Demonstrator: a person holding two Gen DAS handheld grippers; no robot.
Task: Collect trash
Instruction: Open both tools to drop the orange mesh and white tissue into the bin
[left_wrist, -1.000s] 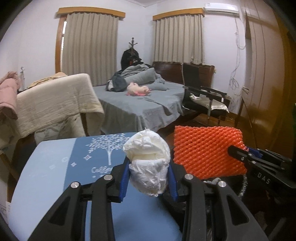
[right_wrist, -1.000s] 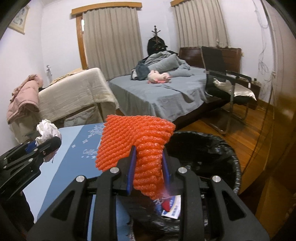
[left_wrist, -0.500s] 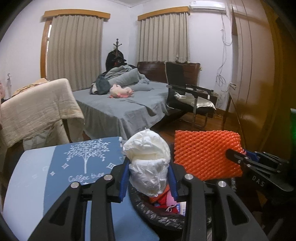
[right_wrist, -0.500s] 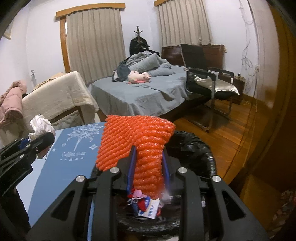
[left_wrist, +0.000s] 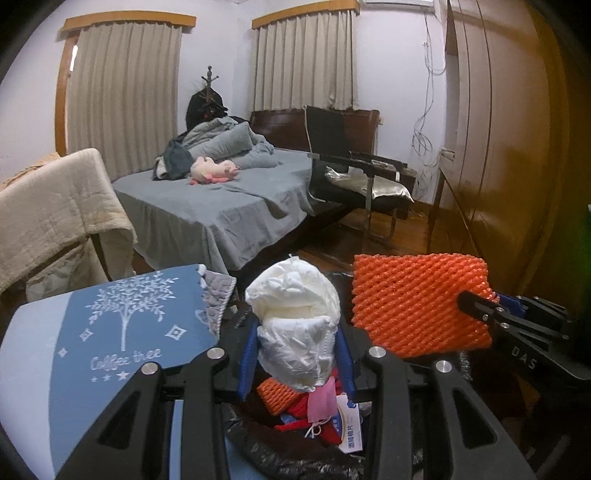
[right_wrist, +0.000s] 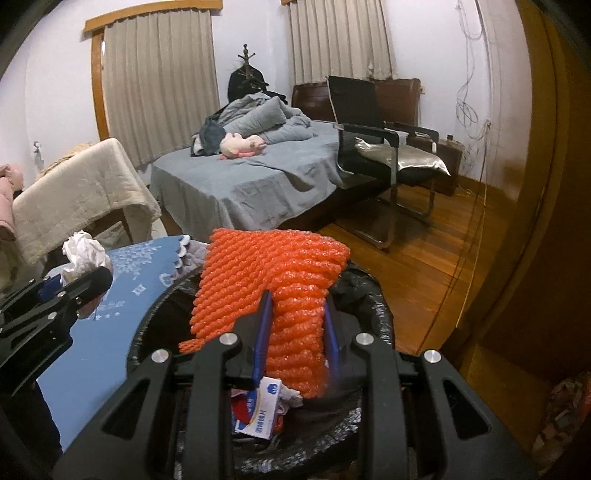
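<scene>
Two pieces of trash are in hand over the black-lined bin (right_wrist: 373, 317): the left claw (left_wrist: 295, 354) is clamped on a crumpled white tissue wad (left_wrist: 295, 325), the right claw (right_wrist: 295, 332) squeezed tight on an orange foam net sleeve (right_wrist: 269, 288). Wrappers and a small carton (right_wrist: 258, 413) already lie inside, so what looks left is the drop. The blue-clothed counter (left_wrist: 110, 350) sits near left; bed (right_wrist: 240, 184) and chair (right_wrist: 376, 147) are far off, nothing blocking.
</scene>
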